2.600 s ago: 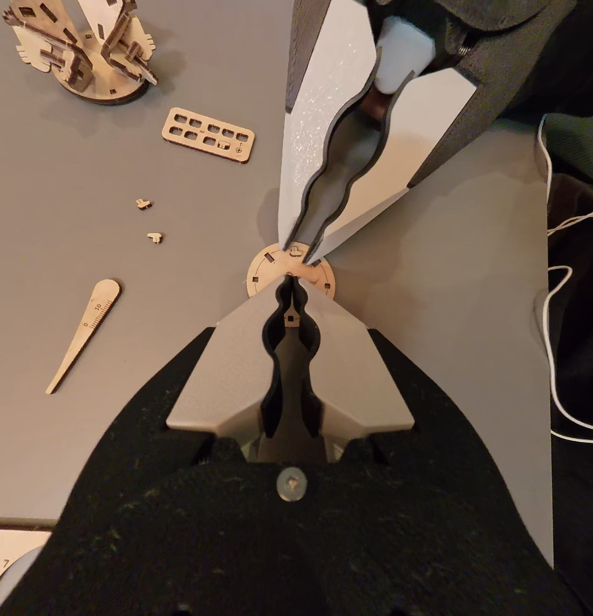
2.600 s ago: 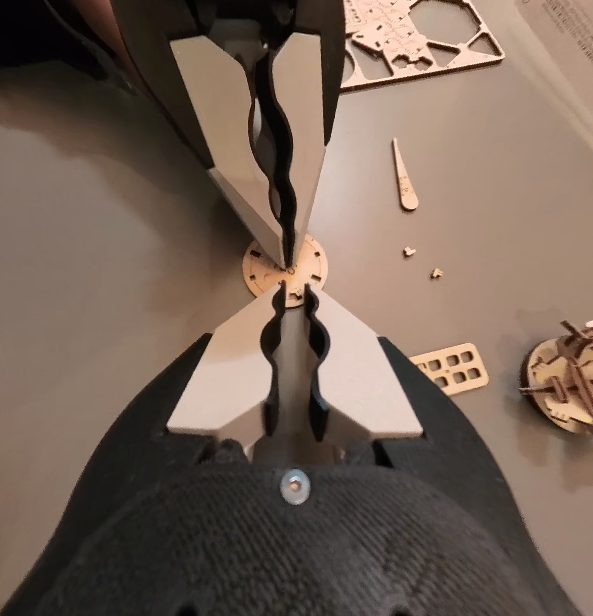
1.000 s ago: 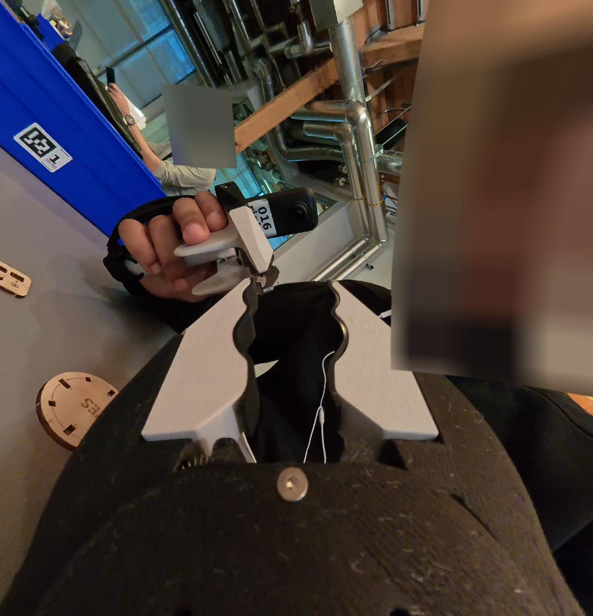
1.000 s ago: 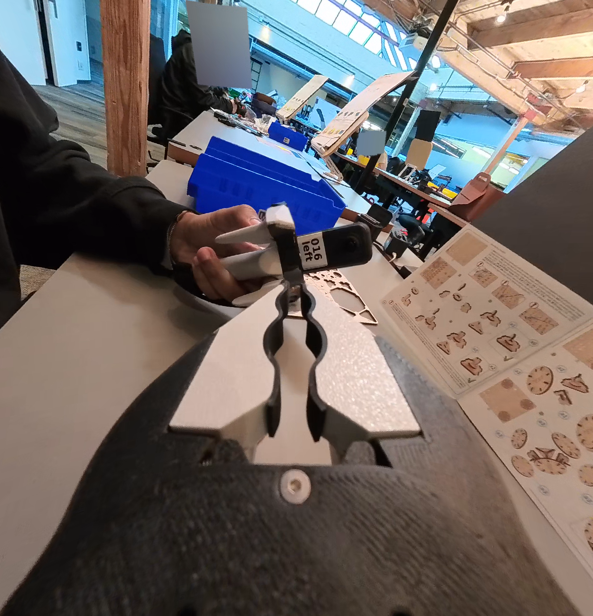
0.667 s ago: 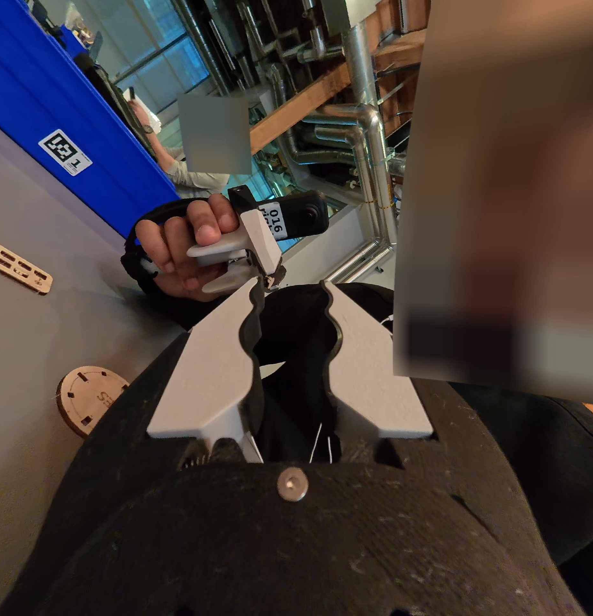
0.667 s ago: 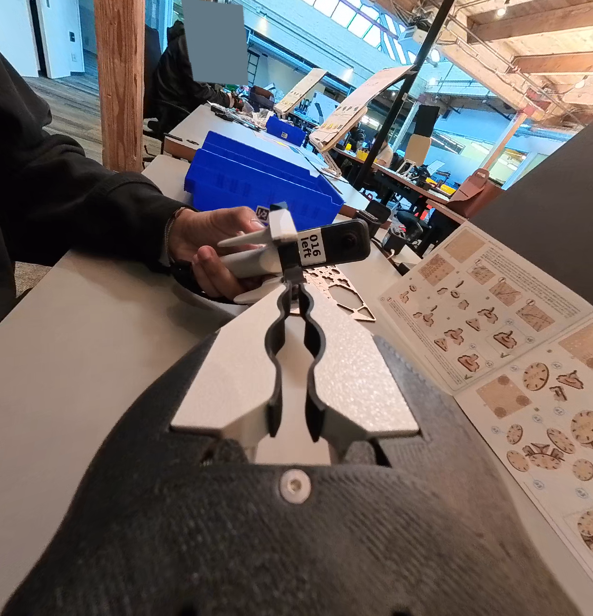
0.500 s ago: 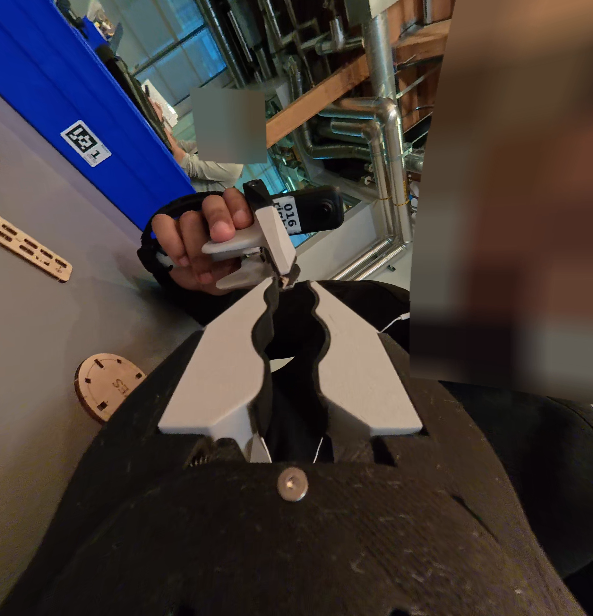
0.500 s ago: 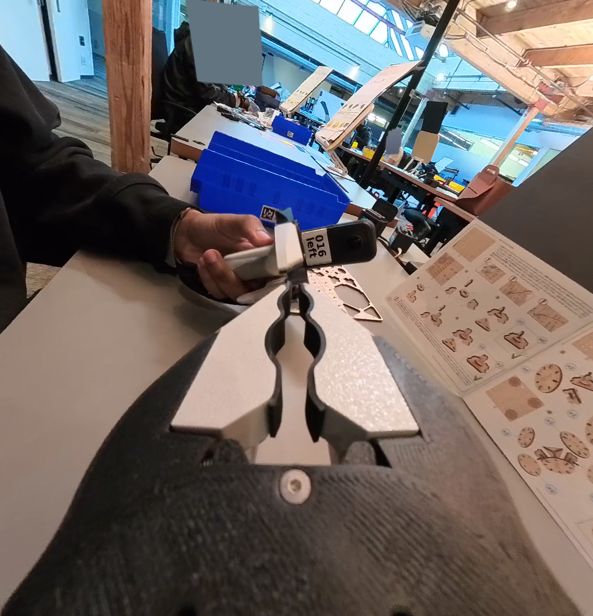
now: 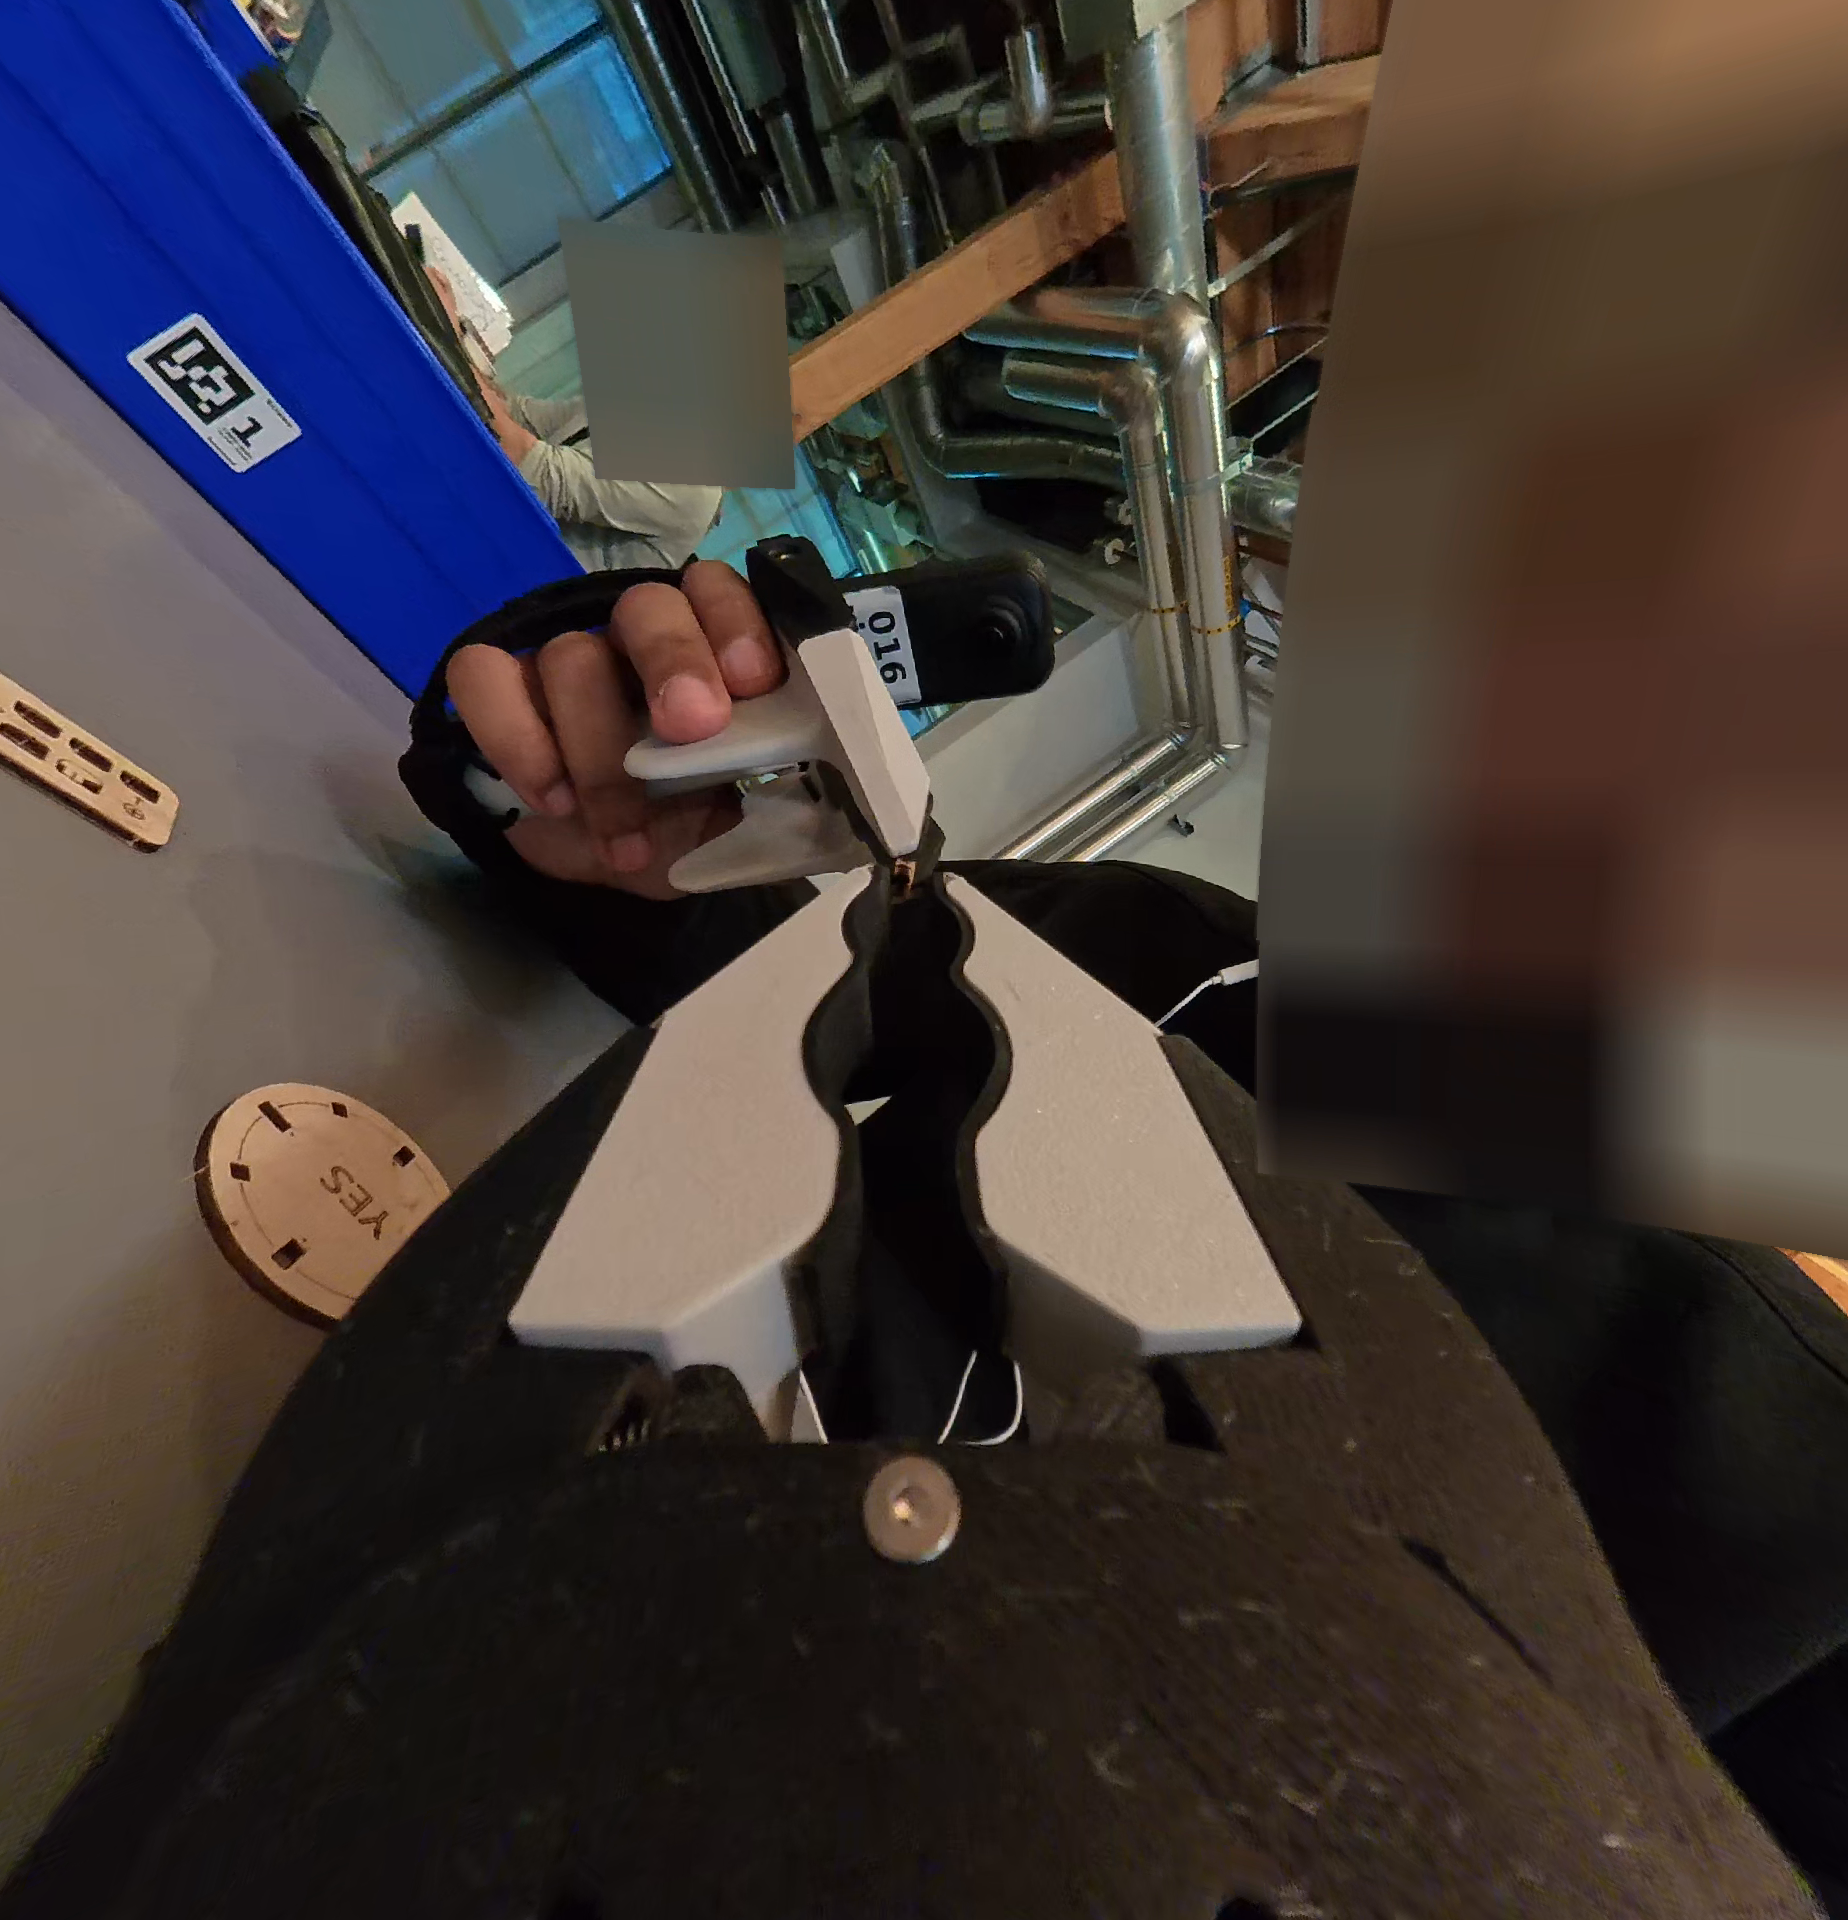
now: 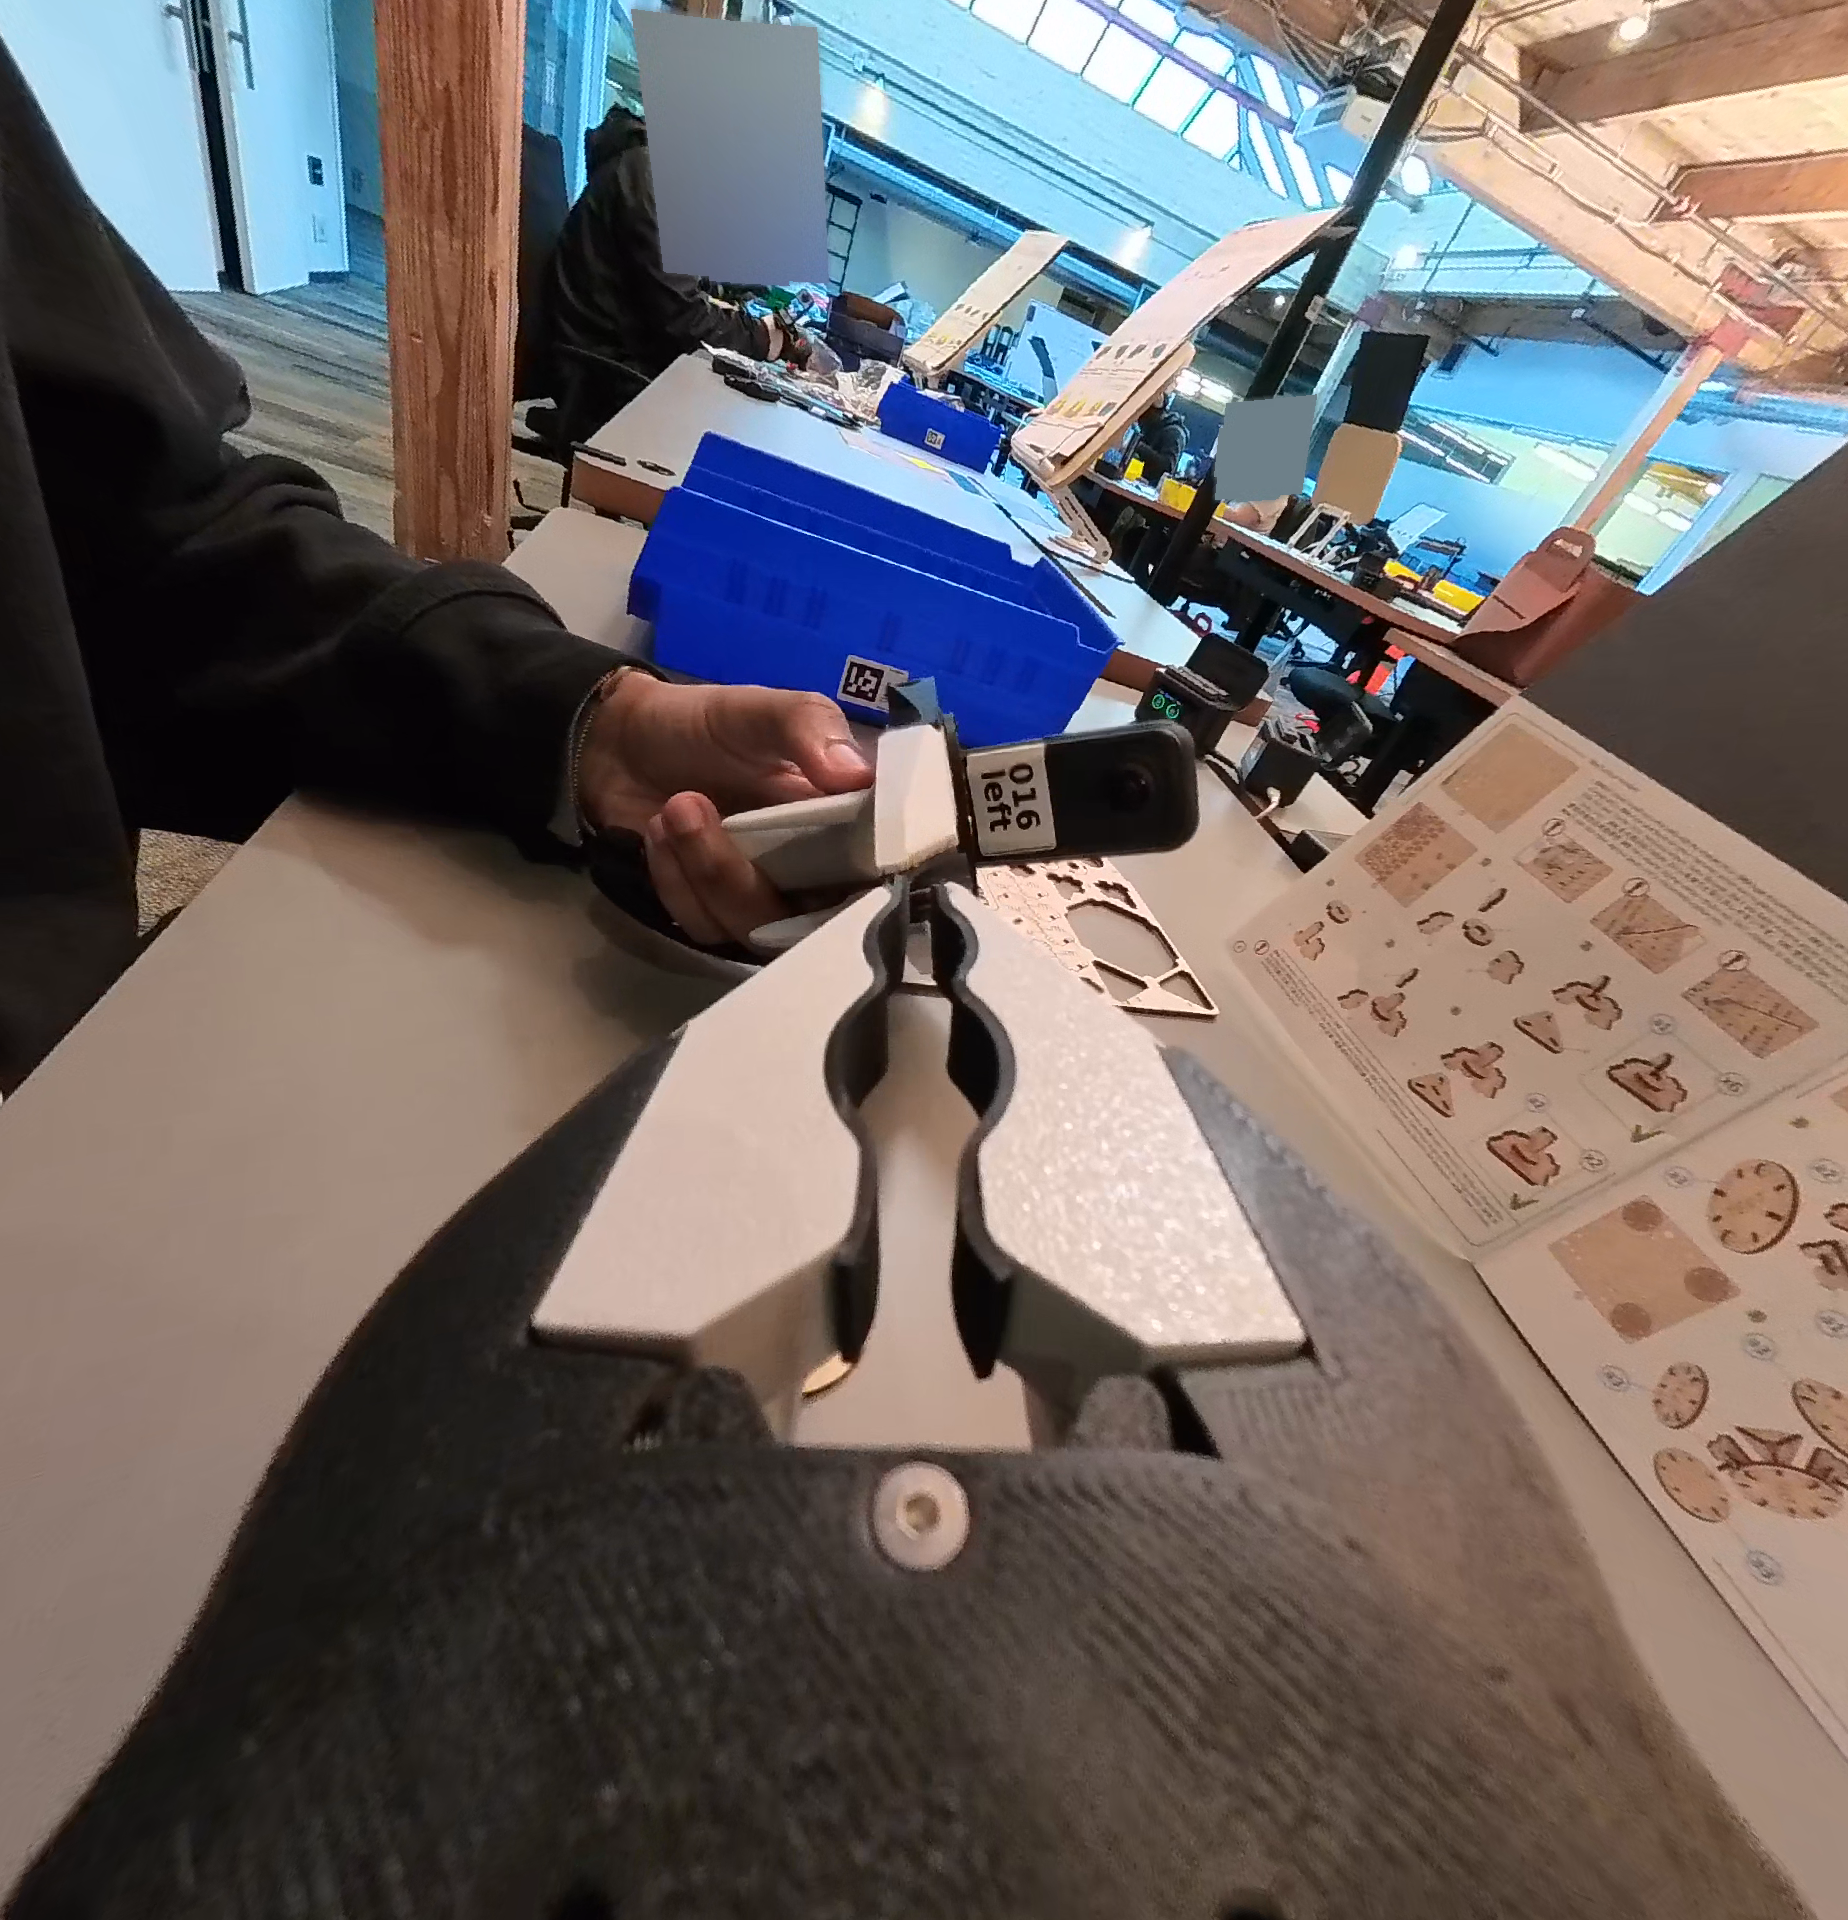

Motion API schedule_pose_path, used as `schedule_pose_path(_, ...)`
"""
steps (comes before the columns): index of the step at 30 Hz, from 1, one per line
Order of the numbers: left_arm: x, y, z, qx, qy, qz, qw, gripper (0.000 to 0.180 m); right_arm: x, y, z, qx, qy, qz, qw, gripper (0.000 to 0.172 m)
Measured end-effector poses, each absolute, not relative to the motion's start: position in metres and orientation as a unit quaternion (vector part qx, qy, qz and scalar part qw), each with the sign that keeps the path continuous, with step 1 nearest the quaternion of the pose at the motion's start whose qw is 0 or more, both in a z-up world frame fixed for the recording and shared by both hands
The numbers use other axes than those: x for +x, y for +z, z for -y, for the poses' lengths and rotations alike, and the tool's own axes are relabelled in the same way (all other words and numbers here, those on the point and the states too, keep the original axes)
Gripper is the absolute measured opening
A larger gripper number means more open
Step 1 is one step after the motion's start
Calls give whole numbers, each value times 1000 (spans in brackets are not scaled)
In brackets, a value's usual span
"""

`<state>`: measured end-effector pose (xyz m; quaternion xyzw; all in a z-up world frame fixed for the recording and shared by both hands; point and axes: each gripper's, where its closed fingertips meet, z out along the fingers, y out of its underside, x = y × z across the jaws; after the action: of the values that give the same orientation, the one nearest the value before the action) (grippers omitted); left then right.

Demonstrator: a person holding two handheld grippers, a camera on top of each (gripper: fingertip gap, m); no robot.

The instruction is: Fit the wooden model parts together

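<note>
Both grippers are raised above the grey table [image 9: 120, 987] and meet tip to tip. My right gripper [image 10: 921, 902] is shut on a small brown wooden piece [image 9: 903, 878]. It also shows in the left wrist view [image 9: 904, 857], held by a hand. My left gripper [image 9: 909, 883] has closed around the same piece from the opposite side, with its pads against it. In the right wrist view the left gripper [image 10: 915, 883] comes in from the far side and the piece itself is hard to make out.
A round wooden disc [image 9: 317, 1195] and a perforated wooden strip [image 9: 68, 758] lie on the table. A blue bin [image 10: 868, 592] stands behind. A cut-out wooden sheet [image 10: 1117, 956] and paper instruction sheets [image 10: 1574, 1039] lie to the right.
Both grippers rose from the disc on the table, the right one shut throughout. The left jaws went from wide open to closed on the piece at the right gripper's tips.
</note>
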<state>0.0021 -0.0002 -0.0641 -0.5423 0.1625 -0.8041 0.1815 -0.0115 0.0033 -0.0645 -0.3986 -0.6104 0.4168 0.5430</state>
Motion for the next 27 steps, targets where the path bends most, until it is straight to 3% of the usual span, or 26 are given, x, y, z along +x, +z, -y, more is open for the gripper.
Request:
schedule_pose_path(15, 8, -64, 12, -524, -823, -173, 133, 5, -6, -65, 9, -388, 499, 610, 478, 5)
schedule_pose_path(27, 7, -62, 10, -521, -826, -164, 137, 4, -6, -61, 2, -391, 481, 599, 506, 13)
